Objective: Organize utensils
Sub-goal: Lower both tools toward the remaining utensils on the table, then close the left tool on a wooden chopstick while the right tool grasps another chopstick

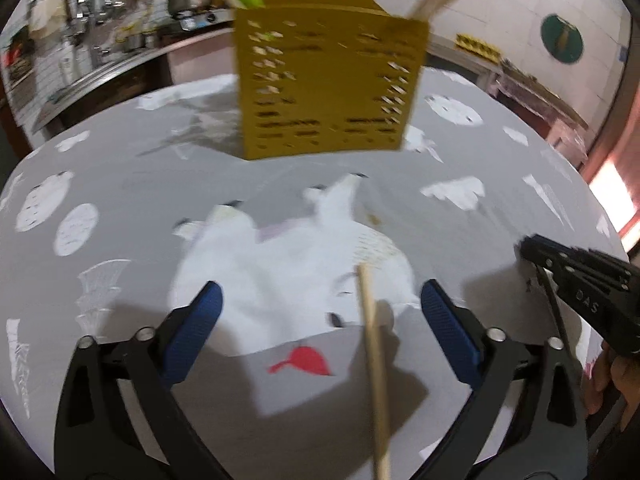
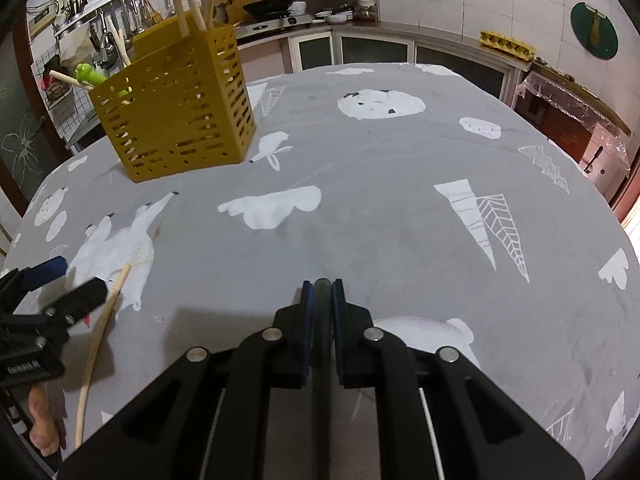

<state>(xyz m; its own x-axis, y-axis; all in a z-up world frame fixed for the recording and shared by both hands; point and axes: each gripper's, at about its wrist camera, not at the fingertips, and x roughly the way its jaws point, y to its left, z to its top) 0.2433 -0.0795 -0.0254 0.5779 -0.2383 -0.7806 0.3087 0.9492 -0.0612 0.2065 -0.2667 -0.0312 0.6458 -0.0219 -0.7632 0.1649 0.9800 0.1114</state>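
Note:
A yellow slotted utensil holder (image 1: pixel 328 84) stands at the far side of the table; in the right wrist view it (image 2: pixel 176 100) is at the far left and holds several wooden utensils and a green one (image 2: pixel 90 74). A wooden-handled utensil (image 1: pixel 376 364) lies on the cloth between my left gripper's open fingers; it also shows in the right wrist view (image 2: pixel 100 336). My left gripper (image 1: pixel 320 324) is open around the handle without touching it. My right gripper (image 2: pixel 320 292) is shut and empty, low over the cloth; its body shows in the left wrist view (image 1: pixel 580 284).
The table (image 2: pixel 380 208) is covered with a grey cloth with white prints. A kitchen counter with a stove, pots and hanging tools (image 2: pixel 280 8) runs behind. An egg carton (image 2: pixel 506 42) sits on a cabinet at the right.

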